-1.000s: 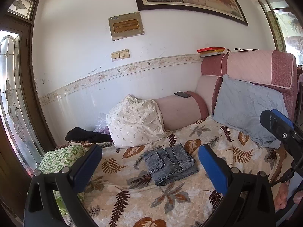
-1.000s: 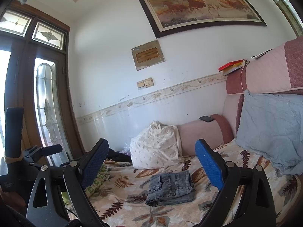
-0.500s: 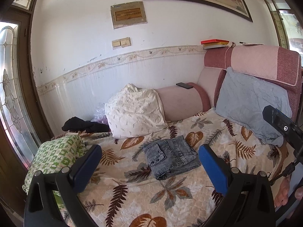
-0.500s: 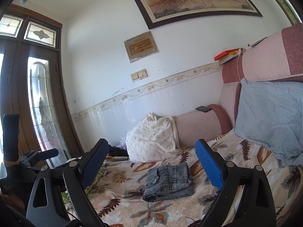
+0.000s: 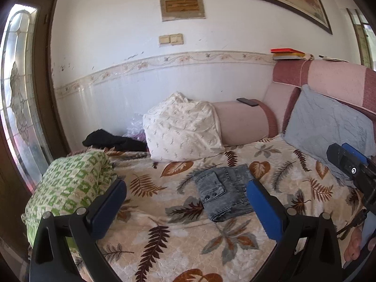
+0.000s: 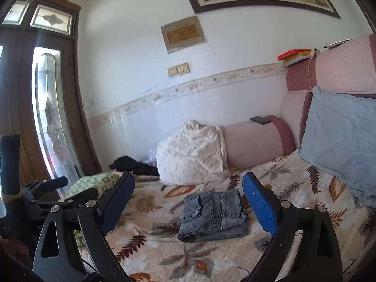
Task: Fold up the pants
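1. The grey denim pants (image 5: 224,191) lie folded into a thick rectangle on the quilted leaf-print sofa cover (image 5: 188,242).
2. The left gripper (image 5: 185,208) and the right gripper (image 6: 188,202) both gape wide, blue textured pads bare, clear of the pants.

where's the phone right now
The phone lies on top of the pink sofa armrest, right of the white pillow, in both views.

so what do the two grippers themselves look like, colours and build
Both match: the left gripper and right gripper each have black plastic arms with triangular cutouts and silver pivot bolts, tipped by blue pads with a fine dotted texture. The right gripper's black body with a silver screw and blue pad also shows in the left view.
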A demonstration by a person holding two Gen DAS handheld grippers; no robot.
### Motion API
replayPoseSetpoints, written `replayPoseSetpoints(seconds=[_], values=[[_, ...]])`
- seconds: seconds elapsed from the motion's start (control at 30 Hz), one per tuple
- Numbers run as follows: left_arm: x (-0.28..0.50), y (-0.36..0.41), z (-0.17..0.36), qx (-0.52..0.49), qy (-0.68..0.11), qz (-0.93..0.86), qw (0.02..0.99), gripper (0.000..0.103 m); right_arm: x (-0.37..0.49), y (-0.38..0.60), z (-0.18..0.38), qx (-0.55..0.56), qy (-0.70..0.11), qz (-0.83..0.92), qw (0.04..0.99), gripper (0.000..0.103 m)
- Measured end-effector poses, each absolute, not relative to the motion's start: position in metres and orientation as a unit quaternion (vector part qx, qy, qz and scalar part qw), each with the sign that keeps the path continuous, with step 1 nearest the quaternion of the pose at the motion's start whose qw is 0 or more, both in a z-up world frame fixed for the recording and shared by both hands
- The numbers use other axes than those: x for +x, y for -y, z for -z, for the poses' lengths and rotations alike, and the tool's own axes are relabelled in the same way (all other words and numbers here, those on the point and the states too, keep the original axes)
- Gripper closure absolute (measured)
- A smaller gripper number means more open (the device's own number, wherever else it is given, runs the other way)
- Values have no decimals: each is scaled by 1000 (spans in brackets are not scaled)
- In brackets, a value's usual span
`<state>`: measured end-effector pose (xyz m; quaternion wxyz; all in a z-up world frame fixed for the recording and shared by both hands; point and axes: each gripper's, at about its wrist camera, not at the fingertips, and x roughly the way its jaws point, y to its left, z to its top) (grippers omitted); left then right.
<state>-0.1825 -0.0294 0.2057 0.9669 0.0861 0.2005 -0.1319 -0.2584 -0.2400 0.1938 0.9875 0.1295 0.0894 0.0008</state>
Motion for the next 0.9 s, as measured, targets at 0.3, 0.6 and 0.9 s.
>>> replayPoseSetpoints(seconds=[0.3, 0.6, 0.9], values=[[-147, 0, -174, 66, -258, 68, 962, 0, -211, 200, -183, 91, -125, -13, 988, 9], [-133, -17, -159, 61, -276, 30, 959, 0, -196, 188, -173, 77, -147, -13, 986, 9], [-133, -32, -163, 40, -275, 17, 961, 0, -195, 176, -174, 59, -146, -20, 987, 9]])
